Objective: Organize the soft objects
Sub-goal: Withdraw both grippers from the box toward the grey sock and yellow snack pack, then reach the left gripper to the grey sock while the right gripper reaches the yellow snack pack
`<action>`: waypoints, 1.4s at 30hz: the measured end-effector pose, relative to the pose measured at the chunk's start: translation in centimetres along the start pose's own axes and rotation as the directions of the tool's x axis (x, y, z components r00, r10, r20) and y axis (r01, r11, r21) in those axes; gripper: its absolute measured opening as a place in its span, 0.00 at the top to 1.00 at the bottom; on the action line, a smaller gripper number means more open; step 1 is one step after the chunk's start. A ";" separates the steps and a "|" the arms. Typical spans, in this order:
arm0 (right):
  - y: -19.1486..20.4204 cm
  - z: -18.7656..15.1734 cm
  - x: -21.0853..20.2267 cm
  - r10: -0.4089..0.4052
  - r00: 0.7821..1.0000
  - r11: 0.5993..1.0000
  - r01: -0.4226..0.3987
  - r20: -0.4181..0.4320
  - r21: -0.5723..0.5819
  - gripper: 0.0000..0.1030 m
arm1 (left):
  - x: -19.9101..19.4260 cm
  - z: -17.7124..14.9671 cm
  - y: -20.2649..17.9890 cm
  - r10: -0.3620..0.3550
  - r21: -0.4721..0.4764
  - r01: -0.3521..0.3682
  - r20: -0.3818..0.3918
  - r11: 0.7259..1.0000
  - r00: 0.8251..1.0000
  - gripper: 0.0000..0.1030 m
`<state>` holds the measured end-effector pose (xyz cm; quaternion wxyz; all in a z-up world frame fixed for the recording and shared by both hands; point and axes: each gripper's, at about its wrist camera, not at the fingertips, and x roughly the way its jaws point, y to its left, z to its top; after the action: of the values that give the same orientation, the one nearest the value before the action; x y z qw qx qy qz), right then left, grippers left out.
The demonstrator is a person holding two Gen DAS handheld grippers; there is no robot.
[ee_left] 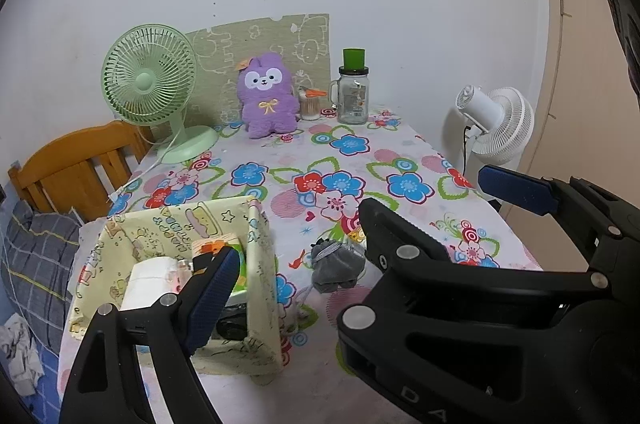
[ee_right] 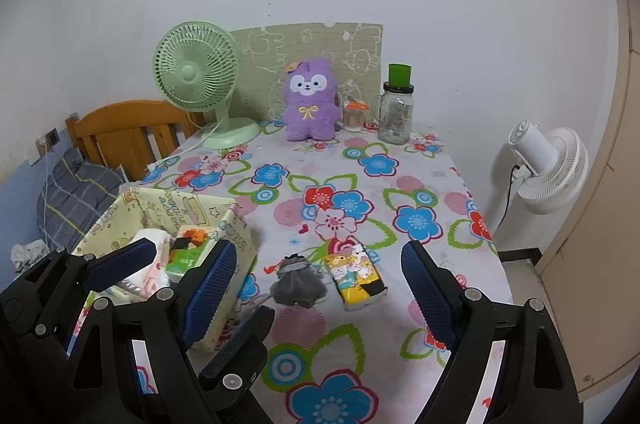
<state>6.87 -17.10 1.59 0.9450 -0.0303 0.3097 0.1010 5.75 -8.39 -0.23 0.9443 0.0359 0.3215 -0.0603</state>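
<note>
A small grey plush (ee_right: pixel 298 282) lies near the front of the flowered table, with a cartoon-printed tissue pack (ee_right: pixel 357 274) touching its right side. Left of them stands a cream fabric box (ee_right: pixel 224 224) that holds tissue packs and a white roll. A purple plush (ee_right: pixel 309 100) sits upright at the back wall. My right gripper (ee_right: pixel 318 252) is open above and in front of the grey plush and the pack, holding nothing. My left gripper (ee_left: pixel 320 264) is open too, its left pad (ee_left: pixel 214 294) over the box (ee_left: pixel 260 264). The right gripper's black body hides its other finger and the pack.
At the back stand a green desk fan (ee_right: pixel 198 79), a toothpick jar (ee_right: pixel 354 115) and a glass mug with a green lid (ee_right: pixel 396 111). A white floor fan (ee_right: pixel 550 169) stands off the table's right edge. A wooden headboard (ee_right: pixel 120 131) and plaid bedding (ee_right: pixel 72 191) are at the left.
</note>
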 end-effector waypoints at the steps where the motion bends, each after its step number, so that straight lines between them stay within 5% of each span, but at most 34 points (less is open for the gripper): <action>1: -0.1 0.0 0.2 0.000 1.000 1.000 0.000 0.000 -0.003 0.16 | 0.2 0.0 0.0 0.001 -0.005 -0.001 0.000 1.000 1.000 0.14; 26: -3.7 -2.5 7.4 0.045 0.997 0.999 -0.045 -0.066 0.008 0.16 | 7.8 -2.0 -2.0 -0.017 -0.031 0.015 -0.092 0.999 0.996 0.14; 42: -6.0 -3.3 10.2 0.064 0.992 0.998 -0.061 -0.109 0.030 0.16 | 9.7 -1.8 -4.1 0.109 0.013 -0.109 -0.073 0.994 0.991 0.06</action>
<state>14.23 -21.64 -7.09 0.9231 -0.0137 0.3635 0.1245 11.76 -13.13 -7.68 0.9335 0.0598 0.3535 -0.0087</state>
